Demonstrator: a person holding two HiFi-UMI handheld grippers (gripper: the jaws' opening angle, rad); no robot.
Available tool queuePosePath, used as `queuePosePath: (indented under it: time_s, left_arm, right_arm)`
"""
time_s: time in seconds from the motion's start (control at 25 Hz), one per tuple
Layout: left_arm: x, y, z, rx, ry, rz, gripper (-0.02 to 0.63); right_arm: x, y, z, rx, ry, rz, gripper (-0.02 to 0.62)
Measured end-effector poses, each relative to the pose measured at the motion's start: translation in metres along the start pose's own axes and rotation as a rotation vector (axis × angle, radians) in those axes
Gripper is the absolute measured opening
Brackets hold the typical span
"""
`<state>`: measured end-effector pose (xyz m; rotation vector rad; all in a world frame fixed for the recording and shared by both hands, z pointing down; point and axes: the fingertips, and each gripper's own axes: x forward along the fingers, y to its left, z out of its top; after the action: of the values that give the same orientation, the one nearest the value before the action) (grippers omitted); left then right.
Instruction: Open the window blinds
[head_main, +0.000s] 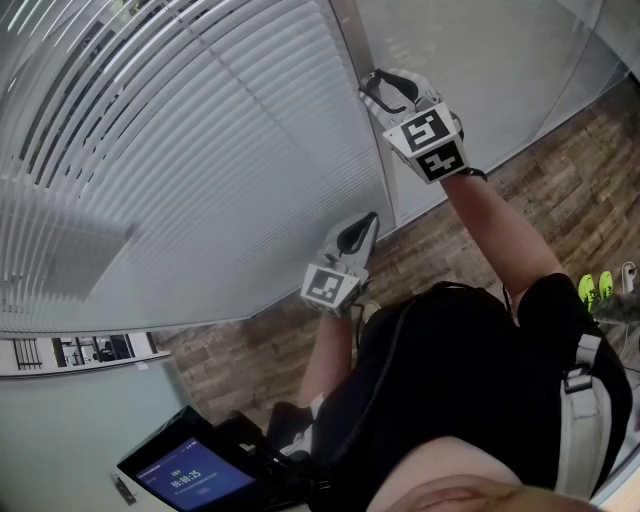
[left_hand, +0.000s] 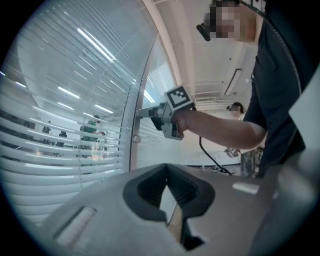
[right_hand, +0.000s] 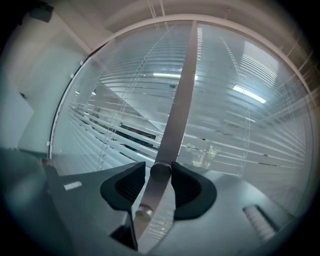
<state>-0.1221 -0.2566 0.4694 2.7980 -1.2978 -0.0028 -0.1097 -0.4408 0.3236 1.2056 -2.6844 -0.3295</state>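
Note:
White slatted blinds (head_main: 200, 150) hang behind glass, left of a grey upright frame post (right_hand: 180, 100). A round metal knob (right_hand: 160, 171) sticks out of that post, and a second knob (right_hand: 144, 213) sits below it. My right gripper (right_hand: 159, 172) is raised to the post with the upper knob between its jaws; a thin gap shows beside the knob, so the jaws are open. The head view shows this gripper (head_main: 372, 80) at the post. My left gripper (head_main: 372, 218) hangs lower, short of the glass, shut and empty. From the left gripper (left_hand: 167, 167) view, slats (left_hand: 60, 150) are partly tilted.
A second glass pane (head_main: 480, 60) lies right of the post. Below is a brick-patterned floor (head_main: 560, 190) with green shoes (head_main: 595, 290) at the right edge. A lit tablet screen (head_main: 190, 470) sits near my body at lower left. Another person (left_hand: 235, 107) stands far behind.

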Motion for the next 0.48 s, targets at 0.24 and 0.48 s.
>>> queuePosePath:
  time_s: [0.24,0.48]
  left_arm:
    - [0.002,0.001,0.001,-0.006,0.005,-0.002,0.003]
    - [0.003,0.000,-0.002,-0.006,0.015,-0.007,0.003]
  right_arm:
    - [0.001,-0.002,-0.001,0.008,0.001,0.006,0.168]
    - [-0.011,-0.005,0.006,0.023,-0.065,0.006,0.137]
